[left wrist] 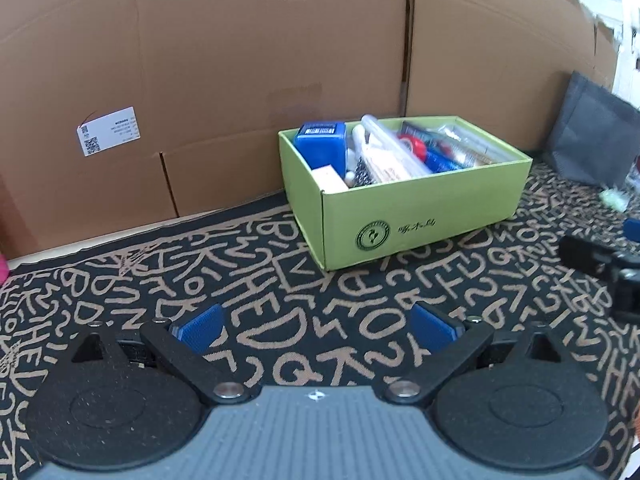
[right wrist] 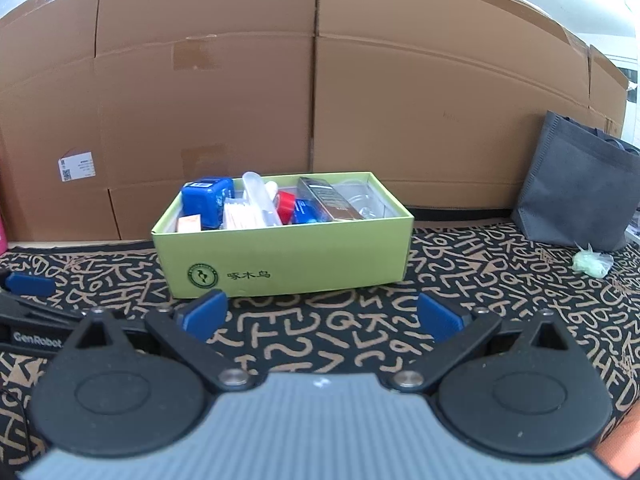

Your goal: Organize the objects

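The green box [right wrist: 288,256] sits on the patterned tabletop [right wrist: 320,340] straight ahead of the right claw [right wrist: 320,314] and ahead and to the right of the left claw [left wrist: 316,328], backed against a cardboard wall [right wrist: 312,100]. It is packed full: a blue case [right wrist: 206,200] at its left end, a clear tube [right wrist: 260,196], a red roll [right wrist: 286,206], a brown carton [right wrist: 326,198] and more. Both claws stand wide open with nothing between the pads, each short of the box. Further right of the right claw, a small green packet [right wrist: 592,262] lies loose in front of a grey bag [right wrist: 576,180]; it looks like the one thing left out. The likely trouble is crowding: the tube and carton ride above the rim, so pushing anything more in could tip them out or snag a pad on the box wall, and the light box could slide. The two claws are also near enough to collide, the left one showing at the right view's left edge. The lower layers of the box are hidden, the packet's contents are too small to read, and a pink thing at the far left is cut off.
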A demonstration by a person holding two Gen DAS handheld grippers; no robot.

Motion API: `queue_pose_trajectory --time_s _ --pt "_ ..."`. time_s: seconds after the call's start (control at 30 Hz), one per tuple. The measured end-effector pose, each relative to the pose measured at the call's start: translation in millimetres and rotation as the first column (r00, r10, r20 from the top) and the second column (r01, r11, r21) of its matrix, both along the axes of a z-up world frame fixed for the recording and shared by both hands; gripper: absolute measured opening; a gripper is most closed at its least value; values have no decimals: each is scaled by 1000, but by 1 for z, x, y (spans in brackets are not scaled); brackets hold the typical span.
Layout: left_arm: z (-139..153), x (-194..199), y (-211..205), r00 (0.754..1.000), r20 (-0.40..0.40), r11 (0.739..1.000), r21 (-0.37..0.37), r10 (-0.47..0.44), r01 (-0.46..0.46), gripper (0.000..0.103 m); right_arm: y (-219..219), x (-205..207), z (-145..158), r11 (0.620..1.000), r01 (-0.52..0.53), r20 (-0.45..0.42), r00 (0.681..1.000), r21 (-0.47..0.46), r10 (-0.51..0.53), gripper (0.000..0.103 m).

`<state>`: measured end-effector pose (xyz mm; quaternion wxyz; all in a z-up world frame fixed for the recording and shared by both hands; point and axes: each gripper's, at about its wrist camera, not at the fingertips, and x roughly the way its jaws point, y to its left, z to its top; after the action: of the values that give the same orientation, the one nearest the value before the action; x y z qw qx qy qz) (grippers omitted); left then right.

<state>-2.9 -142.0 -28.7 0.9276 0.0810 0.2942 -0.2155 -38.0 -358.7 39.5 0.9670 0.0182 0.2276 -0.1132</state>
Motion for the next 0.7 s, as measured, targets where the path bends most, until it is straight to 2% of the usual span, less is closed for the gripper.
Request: queue_pose_trajectory --time_s 0.2,0.7 --pt "-6 2 -7 1000 -16 999 29 21 -21 103 -7 0 -5 1000 13 -6 1000 24 -13 103" --pt "-15 15 -11 996 -75 999 39 37 -34 103 -3 16 -14 1000 -8 -28 1000 23 9 103"
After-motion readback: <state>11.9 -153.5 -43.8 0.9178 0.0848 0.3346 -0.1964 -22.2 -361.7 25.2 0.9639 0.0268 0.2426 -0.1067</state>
